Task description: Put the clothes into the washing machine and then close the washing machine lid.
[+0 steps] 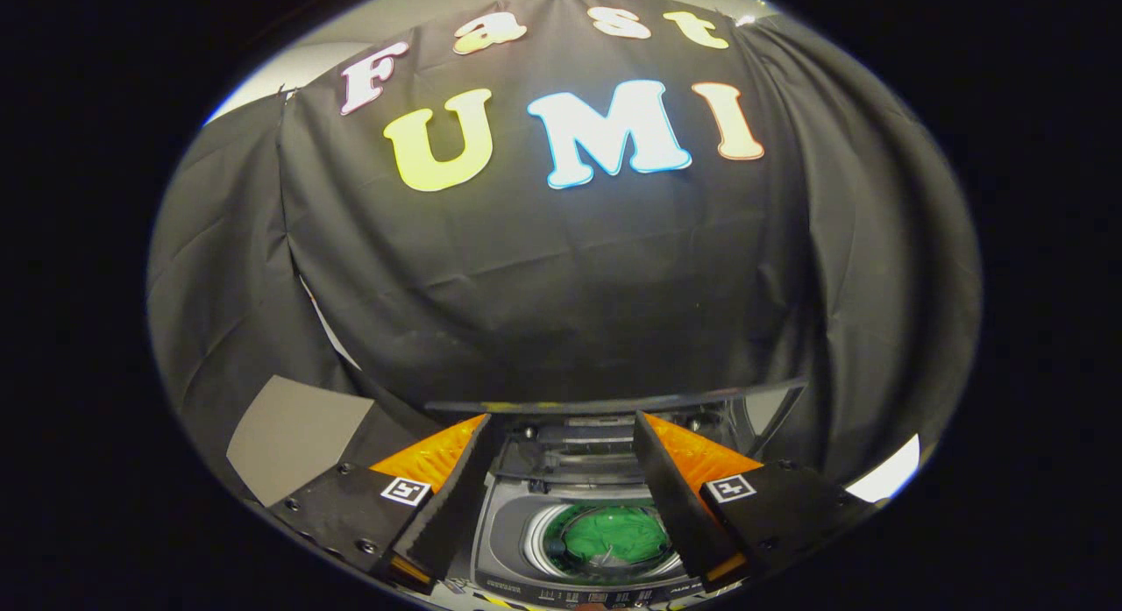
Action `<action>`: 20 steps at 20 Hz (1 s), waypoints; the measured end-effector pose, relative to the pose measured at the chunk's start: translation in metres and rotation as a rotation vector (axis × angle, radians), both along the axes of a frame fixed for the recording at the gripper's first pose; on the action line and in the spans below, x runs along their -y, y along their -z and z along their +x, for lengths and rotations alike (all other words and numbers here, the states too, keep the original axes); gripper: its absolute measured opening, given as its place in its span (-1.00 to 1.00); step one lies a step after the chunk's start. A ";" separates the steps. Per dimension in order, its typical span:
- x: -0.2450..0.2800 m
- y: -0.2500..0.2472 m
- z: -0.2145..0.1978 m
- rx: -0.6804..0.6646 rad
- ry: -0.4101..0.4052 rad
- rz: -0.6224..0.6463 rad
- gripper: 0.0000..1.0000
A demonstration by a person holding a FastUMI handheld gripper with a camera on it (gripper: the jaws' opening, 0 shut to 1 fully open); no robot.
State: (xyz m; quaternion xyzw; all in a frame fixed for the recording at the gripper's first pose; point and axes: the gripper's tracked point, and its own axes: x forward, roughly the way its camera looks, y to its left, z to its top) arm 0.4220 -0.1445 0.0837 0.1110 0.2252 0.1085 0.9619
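Note:
A top-loading washing machine (513,528) stands below me, its round drum seen between my fingers. A green garment (614,534) lies bunched inside the drum. The machine's lid (614,405) is raised behind the opening, its dark edge running across just beyond my fingertips. My gripper (561,422) hovers above the machine, open, with nothing between its fingers; it touches neither the garment nor the lid.
The booth's black cloth wall (561,269) hangs close behind the machine. A grey flat panel (294,436) shows to the left of the left finger. A bright patch of floor (885,479) shows beyond the right finger.

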 end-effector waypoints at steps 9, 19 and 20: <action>0.006 0.015 0.064 -0.056 0.061 -0.080 0.96; 0.010 0.062 0.094 -0.171 0.079 -0.181 0.96; 0.007 0.066 0.092 -0.182 0.069 -0.168 0.97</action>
